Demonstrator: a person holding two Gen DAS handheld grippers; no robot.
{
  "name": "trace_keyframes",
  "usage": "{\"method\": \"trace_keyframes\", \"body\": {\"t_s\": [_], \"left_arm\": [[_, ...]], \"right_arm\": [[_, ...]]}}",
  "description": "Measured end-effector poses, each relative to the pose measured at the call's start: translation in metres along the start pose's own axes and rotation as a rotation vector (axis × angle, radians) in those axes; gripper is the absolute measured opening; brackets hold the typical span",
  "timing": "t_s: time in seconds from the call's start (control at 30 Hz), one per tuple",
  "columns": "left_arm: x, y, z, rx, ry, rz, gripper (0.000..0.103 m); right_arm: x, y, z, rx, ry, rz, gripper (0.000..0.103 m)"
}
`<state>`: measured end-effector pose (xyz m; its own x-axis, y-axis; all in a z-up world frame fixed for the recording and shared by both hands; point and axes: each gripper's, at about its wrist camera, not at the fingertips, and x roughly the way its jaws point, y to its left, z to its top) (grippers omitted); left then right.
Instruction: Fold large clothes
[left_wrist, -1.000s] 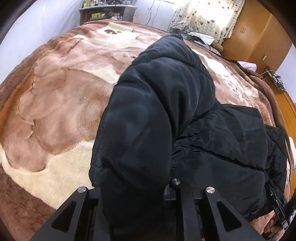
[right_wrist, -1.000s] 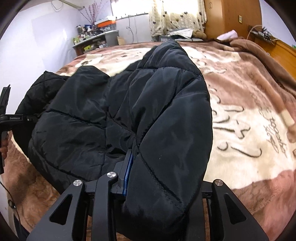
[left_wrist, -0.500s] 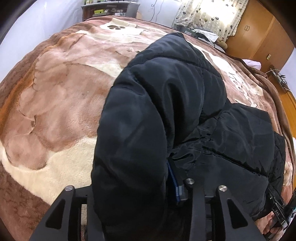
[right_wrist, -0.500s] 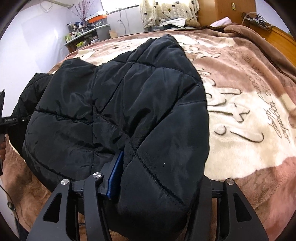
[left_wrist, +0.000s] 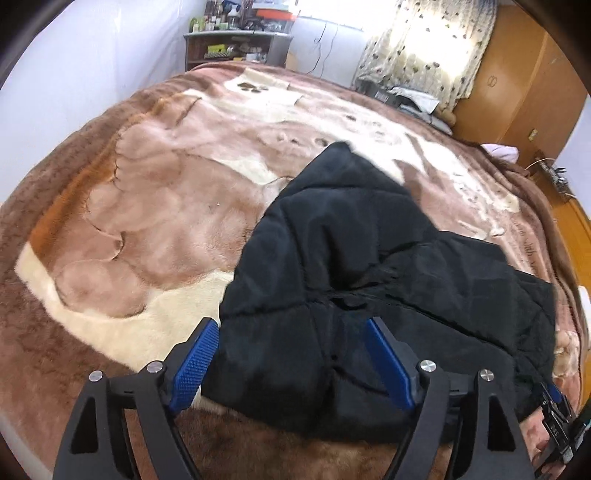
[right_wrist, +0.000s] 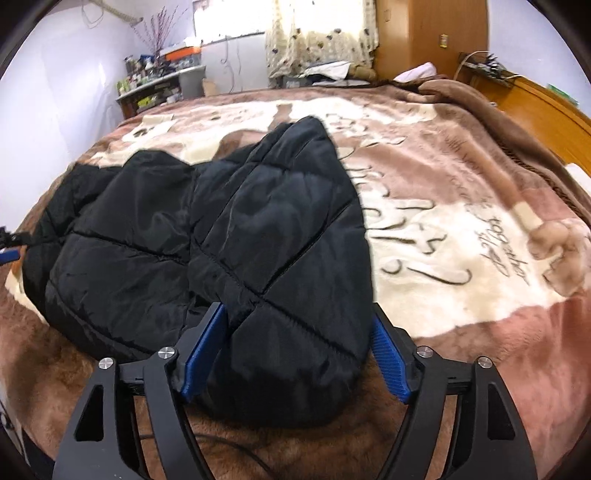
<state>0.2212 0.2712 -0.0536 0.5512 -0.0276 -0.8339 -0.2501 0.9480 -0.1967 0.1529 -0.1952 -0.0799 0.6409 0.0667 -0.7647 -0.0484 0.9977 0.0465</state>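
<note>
Left wrist view: left gripper (left_wrist: 288, 354), jaws just opened and spread, pads clear of the black padded jacket (left_wrist: 369, 273), which is laid on the bed blanket (left_wrist: 147, 229). Right wrist view: right gripper (right_wrist: 295, 354) likewise just opened, jacket (right_wrist: 229, 236) edge between the pads, unpinched. Step judged: fold released; a fresh grip is called for next.

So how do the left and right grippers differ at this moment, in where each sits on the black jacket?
The left gripper straddles the black jacket at its left edge, beside cream blanket; the right gripper straddles the right edge, beside the lettered patch. Shared: both have just been opening, blue pads clear, with jacket lying loose between the jaws.
</note>
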Motion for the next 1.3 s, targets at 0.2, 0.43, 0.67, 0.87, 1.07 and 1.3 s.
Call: {"method": "trace_keyframes", "body": {"t_s": [0.2, 0.43, 0.67, 0.87, 1.07, 1.3], "left_arm": [[-0.046, -0.023, -0.031, 0.075, -0.067, 0.013, 0.087], [-0.085, -0.066, -0.088, 0.168, -0.102, 0.018, 0.087], [-0.107, -0.096, -0.138, 0.227, -0.125, 0.032, 0.087], [-0.119, -0.107, -0.161, 0.227, -0.137, 0.028, 0.087], [-0.127, -0.115, -0.176, 0.238, -0.155, 0.046, 0.087], [-0.13, -0.121, -0.185, 0.242, -0.172, 0.064, 0.087]], "right_arm": [[-0.038, 0.0, -0.002, 0.027, -0.064, -0.033, 0.076], [-0.081, 0.021, -0.023, 0.006, -0.092, 0.03, 0.077], [-0.104, 0.047, -0.045, -0.014, -0.083, 0.04, 0.077], [-0.118, 0.061, -0.065, -0.024, -0.079, 0.044, 0.076], [-0.125, 0.067, -0.079, -0.017, -0.072, 0.061, 0.076], [-0.13, 0.071, -0.086, -0.02, -0.09, 0.054, 0.076]]}}
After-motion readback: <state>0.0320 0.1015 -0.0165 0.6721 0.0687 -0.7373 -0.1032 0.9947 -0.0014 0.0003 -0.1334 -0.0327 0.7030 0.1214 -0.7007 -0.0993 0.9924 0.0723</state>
